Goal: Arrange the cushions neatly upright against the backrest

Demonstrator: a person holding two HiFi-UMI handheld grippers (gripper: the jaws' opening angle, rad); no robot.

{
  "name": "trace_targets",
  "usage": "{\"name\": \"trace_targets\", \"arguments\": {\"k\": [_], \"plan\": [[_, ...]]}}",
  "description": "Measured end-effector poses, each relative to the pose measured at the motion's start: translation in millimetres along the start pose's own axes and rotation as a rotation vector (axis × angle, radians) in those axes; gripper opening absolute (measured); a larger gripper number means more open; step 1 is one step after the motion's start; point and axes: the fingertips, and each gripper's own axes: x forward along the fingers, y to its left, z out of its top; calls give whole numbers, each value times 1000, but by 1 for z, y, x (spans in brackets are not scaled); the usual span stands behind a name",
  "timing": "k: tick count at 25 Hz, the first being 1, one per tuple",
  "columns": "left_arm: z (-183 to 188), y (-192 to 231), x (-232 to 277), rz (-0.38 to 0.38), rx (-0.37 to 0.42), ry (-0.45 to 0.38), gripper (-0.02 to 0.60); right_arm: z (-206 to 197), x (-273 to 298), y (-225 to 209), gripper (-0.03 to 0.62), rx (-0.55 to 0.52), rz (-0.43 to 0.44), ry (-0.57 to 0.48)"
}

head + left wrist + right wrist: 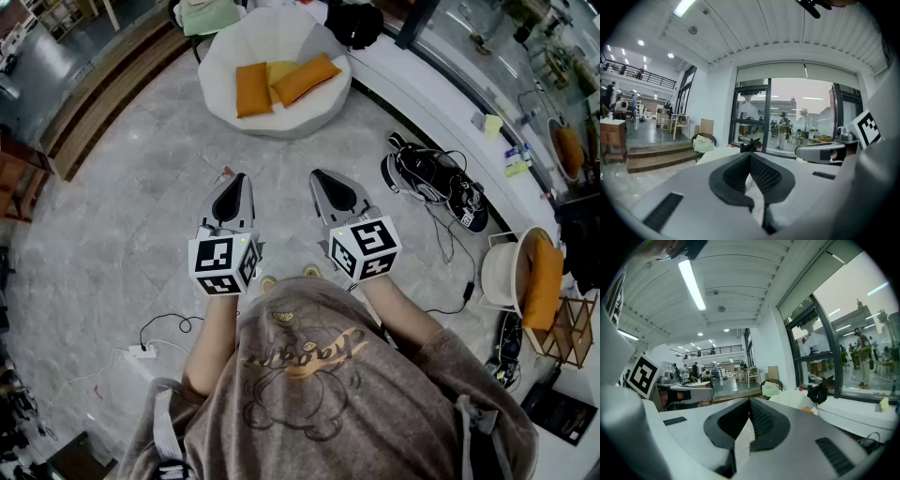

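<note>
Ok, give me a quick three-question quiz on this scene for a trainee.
1. True or false: the left gripper and the right gripper are both shut and empty.
2. How many cushions lie on the white chair?
3. The shoes are: A) on the chair; B) on the floor, right of the grippers; C) between the grippers.
Key: 1 true; 2 three; 3 B.
</note>
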Motion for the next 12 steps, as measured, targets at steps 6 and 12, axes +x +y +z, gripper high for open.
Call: {"name": "trace_targets", "arguments": {"k": [6,12], "plan": [[-4,-9,9,-1,8,13,3,-1,-1,-10,21,23,19,-18],[-9,-22,21,6,10,31,3,1,-8,-29,20,13,64,-24]]}}
